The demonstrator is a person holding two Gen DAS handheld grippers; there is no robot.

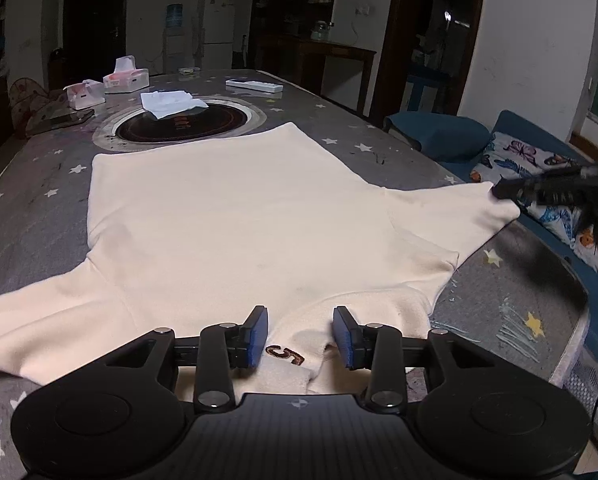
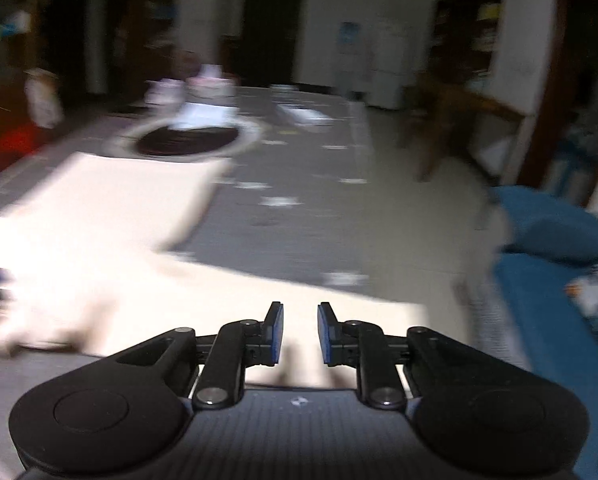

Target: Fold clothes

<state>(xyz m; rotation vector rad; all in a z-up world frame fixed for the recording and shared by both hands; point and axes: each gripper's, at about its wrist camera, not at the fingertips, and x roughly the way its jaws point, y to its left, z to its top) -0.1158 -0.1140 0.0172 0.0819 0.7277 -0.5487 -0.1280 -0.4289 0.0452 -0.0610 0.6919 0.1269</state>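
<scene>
A cream sweatshirt [image 1: 235, 216] lies flat on the grey star-print table, sleeves spread, collar nearest me with a brown "S" tag [image 1: 286, 354]. My left gripper [image 1: 300, 334] is open, its blue pads either side of the collar, just above it. In the left wrist view my right gripper [image 1: 503, 192] shows blurred at the end of the right sleeve [image 1: 459, 216]. In the blurred right wrist view the right gripper [image 2: 300, 334] is open over the sleeve cloth [image 2: 339, 320], with nothing between its pads.
A round black hob [image 1: 183, 124] is set in the table beyond the hem, with a white cloth [image 1: 171, 104] on it. Tissue boxes [image 1: 125, 78], a remote [image 1: 254, 85] and a phone [image 1: 65, 119] lie at the far end. A blue sofa [image 1: 539, 184] borders the table's right edge.
</scene>
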